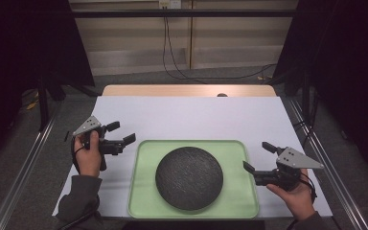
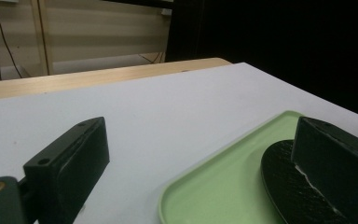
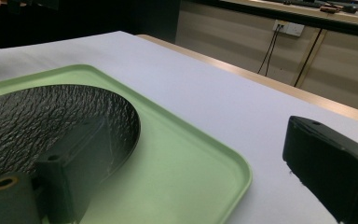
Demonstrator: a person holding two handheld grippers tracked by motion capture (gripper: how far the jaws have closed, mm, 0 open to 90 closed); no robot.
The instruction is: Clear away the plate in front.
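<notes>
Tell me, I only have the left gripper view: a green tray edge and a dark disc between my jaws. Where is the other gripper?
Observer: The right gripper hovers at the tray's right edge, jaws open, holding nothing.
Operator: Is the dark disc a full plate?
Observer: Yes, the high view shows a whole round black plate lying flat in the middle of the tray.
Operator: How is my own gripper placed against the tray?
Observer: The left gripper is open just outside the tray's left edge, near its far corner, over the white table cover.
Operator: Anything else on the table?
Observer: A small dark spot at the far wooden edge; too small to tell what.
</notes>
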